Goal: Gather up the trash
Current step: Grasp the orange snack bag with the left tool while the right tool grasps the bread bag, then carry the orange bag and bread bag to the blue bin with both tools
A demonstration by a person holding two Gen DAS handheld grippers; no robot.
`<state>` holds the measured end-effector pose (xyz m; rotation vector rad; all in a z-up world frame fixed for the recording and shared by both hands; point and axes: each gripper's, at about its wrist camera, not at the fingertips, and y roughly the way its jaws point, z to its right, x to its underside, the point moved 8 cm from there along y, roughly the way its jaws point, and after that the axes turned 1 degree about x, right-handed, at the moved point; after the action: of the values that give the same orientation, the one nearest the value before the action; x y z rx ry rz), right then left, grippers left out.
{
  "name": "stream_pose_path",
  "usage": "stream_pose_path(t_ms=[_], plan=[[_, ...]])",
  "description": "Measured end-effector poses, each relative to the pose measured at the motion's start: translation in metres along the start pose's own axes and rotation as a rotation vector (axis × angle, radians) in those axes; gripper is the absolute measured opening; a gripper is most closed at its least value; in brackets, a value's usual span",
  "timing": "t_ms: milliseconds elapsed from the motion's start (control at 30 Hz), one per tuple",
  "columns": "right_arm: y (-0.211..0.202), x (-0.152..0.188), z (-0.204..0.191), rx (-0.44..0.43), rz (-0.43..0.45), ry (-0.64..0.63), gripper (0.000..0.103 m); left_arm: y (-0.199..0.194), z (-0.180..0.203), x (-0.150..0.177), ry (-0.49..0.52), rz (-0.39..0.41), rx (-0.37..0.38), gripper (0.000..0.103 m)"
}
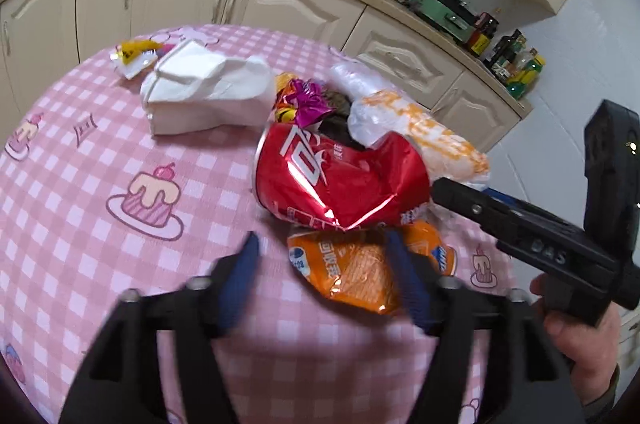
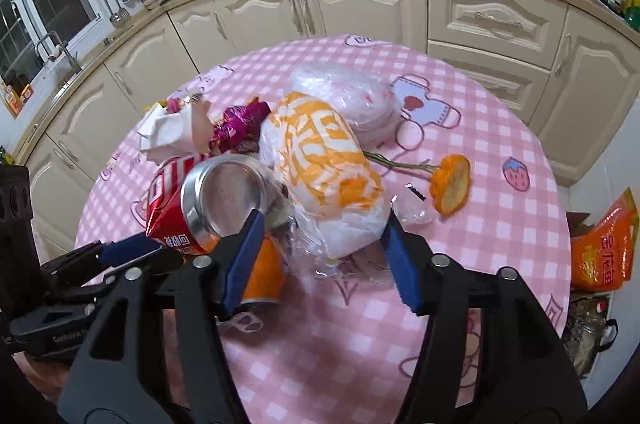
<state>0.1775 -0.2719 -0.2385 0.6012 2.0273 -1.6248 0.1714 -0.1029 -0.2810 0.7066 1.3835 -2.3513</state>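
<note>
Your left gripper hangs with fingers apart over the orange can; just beyond lies the crushed red can. Your right gripper, spread wide, straddles the white-and-orange bag mid-table.

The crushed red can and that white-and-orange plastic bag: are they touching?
Touching. In the right wrist view the red can's silver end presses into the side of the white-and-orange bag, no tablecloth showing between them.
</note>
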Motion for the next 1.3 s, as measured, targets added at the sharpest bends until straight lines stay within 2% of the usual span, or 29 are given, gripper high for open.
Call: stream_pose_path(t_ms=[167, 367, 400, 433, 533, 733, 800, 867, 933, 967, 1100, 1267, 1300], plan=[[-0.005, -0.011, 0.011, 0.035, 0.028, 0.001, 0.066, 0.019, 0.01, 0.001, 0.001, -0.034, 0.039, 0.067], [0.016, -0.025, 0.016, -0.007, 0.002, 0.011, 0.065, 0.022, 0.017, -0.005, -0.006, -0.027, 0.086, 0.051], [0.018, -0.026, 0.015, -0.023, 0.0, 0.013, 0.058, 0.022, 0.018, -0.005, -0.004, -0.026, 0.09, 0.048], [0.018, -0.026, 0.013, -0.039, 0.001, 0.018, 0.042, 0.019, 0.019, -0.006, -0.001, -0.022, 0.098, 0.048], [0.014, -0.026, 0.01, -0.074, 0.013, 0.032, 0.034, 0.011, 0.019, -0.004, 0.019, -0.015, 0.096, 0.048], [-0.005, -0.013, 0.003, -0.098, 0.025, 0.024, 0.032, -0.013, 0.013, 0.008, 0.029, 0.001, 0.117, 0.048], [-0.009, -0.009, 0.001, -0.1, 0.021, 0.009, 0.032, -0.025, 0.006, 0.011, 0.031, 0.018, 0.103, 0.048], [-0.01, -0.005, -0.002, -0.068, 0.002, -0.03, 0.033, -0.034, 0.001, 0.013, 0.032, 0.032, 0.087, 0.048], [-0.01, -0.005, 0.001, -0.002, 0.009, -0.053, 0.059, -0.043, -0.005, 0.013, 0.03, 0.047, 0.075, 0.048], [-0.01, -0.006, 0.002, 0.011, 0.015, -0.055, 0.06, -0.049, -0.008, 0.013, 0.031, 0.06, 0.063, 0.048], [-0.004, -0.018, 0.005, 0.003, 0.02, -0.044, 0.06, -0.065, -0.015, 0.01, 0.042, 0.093, 0.037, 0.048], [0.03, -0.031, -0.004, -0.041, -0.06, -0.054, 0.059, -0.082, -0.016, 0.008, 0.06, 0.128, 0.01, 0.048], [0.036, -0.032, -0.006, -0.055, -0.078, -0.05, 0.045, -0.085, -0.016, 0.007, 0.06, 0.135, 0.006, 0.048]])
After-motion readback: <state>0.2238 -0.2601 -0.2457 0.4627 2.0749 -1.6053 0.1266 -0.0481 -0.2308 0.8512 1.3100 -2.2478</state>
